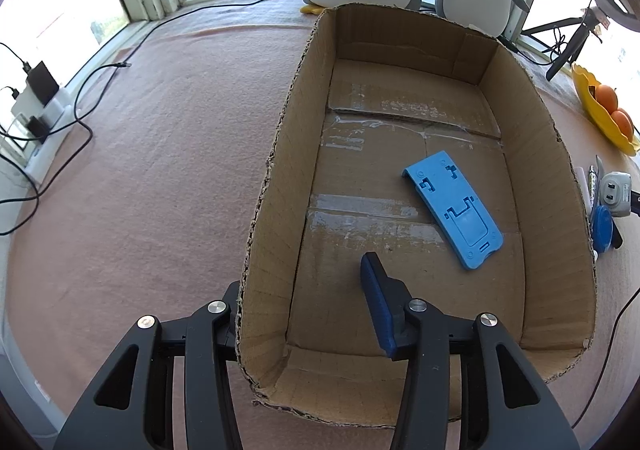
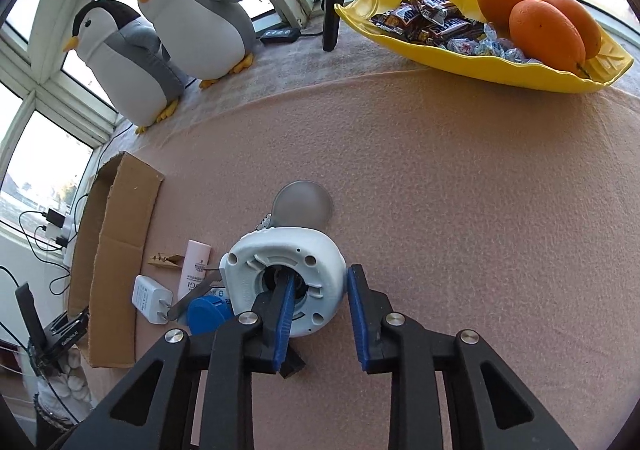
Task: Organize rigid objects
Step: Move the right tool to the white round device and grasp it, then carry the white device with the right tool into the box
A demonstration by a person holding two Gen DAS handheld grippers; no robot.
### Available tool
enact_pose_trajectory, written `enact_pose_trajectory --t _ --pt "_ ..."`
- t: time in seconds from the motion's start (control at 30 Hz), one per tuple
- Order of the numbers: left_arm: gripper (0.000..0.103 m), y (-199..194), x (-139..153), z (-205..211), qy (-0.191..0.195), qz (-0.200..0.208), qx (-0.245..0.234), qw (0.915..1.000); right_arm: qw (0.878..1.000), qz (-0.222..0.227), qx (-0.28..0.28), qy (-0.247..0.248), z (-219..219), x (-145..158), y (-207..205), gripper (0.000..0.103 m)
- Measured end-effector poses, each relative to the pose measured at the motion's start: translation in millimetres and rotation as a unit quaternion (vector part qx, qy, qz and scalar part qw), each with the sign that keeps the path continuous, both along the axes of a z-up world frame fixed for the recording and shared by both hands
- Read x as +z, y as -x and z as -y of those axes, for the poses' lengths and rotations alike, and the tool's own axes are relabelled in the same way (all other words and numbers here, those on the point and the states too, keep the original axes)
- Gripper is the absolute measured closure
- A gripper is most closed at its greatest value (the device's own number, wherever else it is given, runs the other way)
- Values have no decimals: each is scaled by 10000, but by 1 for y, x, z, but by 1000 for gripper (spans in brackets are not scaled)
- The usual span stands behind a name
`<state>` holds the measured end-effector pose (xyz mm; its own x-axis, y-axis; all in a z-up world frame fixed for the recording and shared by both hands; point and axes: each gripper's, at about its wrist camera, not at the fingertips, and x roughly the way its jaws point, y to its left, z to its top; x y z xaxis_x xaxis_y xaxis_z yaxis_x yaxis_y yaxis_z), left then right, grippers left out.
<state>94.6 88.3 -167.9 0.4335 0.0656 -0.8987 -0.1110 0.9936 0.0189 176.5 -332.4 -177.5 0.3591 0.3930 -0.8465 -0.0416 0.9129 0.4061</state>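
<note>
An open cardboard box (image 1: 280,154) lies on the pink cloth; it also shows at the left in the right wrist view (image 2: 116,234). A blue plastic phone stand (image 1: 454,208) lies flat inside it. My left gripper (image 1: 304,282) is open and straddles the box's left wall, one finger inside, one outside. My right gripper (image 2: 320,310) is open around the right rim of a white bulb-like lamp (image 2: 284,274) lying on its side; the left finger is in its hollow base. Beside it lie a white charger (image 2: 150,298), a blue cap (image 2: 208,314) and a pink tube (image 2: 194,266).
Two plush penguins (image 2: 160,42) sit by the window. A yellow dish (image 2: 480,62) holds oranges and candy. A wooden clothespin (image 2: 164,261) lies near the box. Cables and a power strip (image 1: 36,118) run along the left edge. A tripod (image 1: 568,46) stands at the back right.
</note>
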Motion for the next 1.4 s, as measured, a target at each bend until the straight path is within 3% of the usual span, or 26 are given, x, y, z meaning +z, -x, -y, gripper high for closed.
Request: enact_pose_trajectory --t 0.3,0.63,0.9,1.03,1.4 --pt "56 0 1 7 -236 -4 51 9997 9991 351 -214 41 13 12 21 82" --pt "56 -1 2 8 -259 -54 -7 9996 9950 994 -92 8 2 76 44 82" --pt "56 2 1 7 -229 3 -146 9996 9905 1347 242 -93 -67 122 45 82" --pt "56 2 1 5 -176 15 -237 9996 9871 1526 481 90 -117 134 38 82" --pt "56 3 0 2 27 157 -371 9992 9825 1441 1031 570 -234 122 -4 82"
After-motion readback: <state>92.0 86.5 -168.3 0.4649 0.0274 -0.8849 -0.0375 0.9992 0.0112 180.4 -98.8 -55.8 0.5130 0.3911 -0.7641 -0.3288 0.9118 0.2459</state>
